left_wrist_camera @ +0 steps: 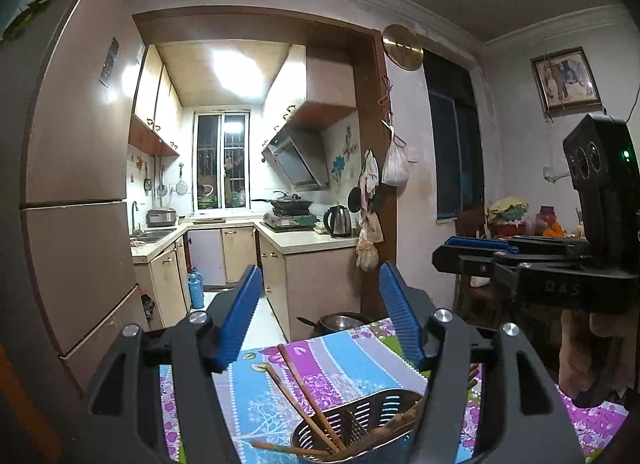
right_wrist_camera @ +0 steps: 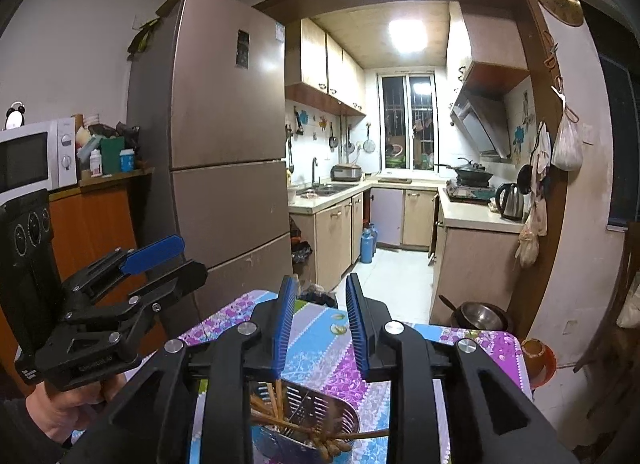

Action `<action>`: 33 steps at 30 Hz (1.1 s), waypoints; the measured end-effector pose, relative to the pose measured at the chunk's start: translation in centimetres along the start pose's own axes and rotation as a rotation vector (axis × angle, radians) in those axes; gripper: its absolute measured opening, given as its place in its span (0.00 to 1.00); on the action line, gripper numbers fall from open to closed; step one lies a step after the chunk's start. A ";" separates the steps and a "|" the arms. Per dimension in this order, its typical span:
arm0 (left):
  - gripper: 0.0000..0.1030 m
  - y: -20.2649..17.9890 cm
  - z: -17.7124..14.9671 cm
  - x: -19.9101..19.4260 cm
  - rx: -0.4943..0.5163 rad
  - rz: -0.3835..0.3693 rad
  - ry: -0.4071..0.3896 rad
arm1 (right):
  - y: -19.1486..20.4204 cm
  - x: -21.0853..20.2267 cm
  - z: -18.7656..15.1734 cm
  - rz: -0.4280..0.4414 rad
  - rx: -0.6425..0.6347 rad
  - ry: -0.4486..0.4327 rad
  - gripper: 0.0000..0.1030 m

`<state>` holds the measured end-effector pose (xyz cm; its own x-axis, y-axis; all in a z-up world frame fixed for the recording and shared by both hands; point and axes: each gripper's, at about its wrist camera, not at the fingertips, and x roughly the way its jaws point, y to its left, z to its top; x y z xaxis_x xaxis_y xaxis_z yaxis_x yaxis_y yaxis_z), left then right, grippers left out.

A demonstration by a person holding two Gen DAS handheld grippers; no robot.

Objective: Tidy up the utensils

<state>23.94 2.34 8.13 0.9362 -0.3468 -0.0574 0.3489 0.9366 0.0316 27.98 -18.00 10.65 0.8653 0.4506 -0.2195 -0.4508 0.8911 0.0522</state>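
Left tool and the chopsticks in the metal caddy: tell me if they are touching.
Apart. In the left wrist view the left tool is open with nothing between its blue pads, and the chopsticks stand in the metal caddy below it.

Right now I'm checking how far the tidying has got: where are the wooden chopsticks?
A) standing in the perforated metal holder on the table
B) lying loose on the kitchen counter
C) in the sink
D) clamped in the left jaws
A: the chopsticks lean out of the slotted metal holder on the floral tablecloth, and both pairs of jaws are empty.
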 end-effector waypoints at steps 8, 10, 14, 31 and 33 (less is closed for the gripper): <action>0.85 0.2 1.7 -3.3 -0.020 0.050 -0.043 | 1.4 -4.7 1.2 -0.001 -0.015 -0.105 0.47; 0.95 -0.1 1.9 -5.3 -0.015 0.085 -0.079 | 2.1 -7.1 1.1 -0.005 -0.017 -0.160 0.73; 0.95 -1.3 1.5 -10.4 0.002 0.147 -0.138 | 3.6 -13.1 -0.5 -0.031 -0.002 -0.272 0.94; 0.95 -6.9 -6.6 -24.1 -0.015 0.260 -0.111 | 8.8 -24.8 -15.4 -0.160 0.062 -0.199 0.96; 0.95 -7.3 -7.3 -24.6 -0.015 0.245 -0.100 | 9.3 -25.4 -16.0 -0.150 0.057 -0.190 0.96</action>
<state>-1.97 4.39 2.01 0.9925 -0.1117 0.0494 0.1109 0.9937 0.0174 -1.69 -22.07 1.09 0.9497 0.3102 -0.0423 -0.3057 0.9480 0.0892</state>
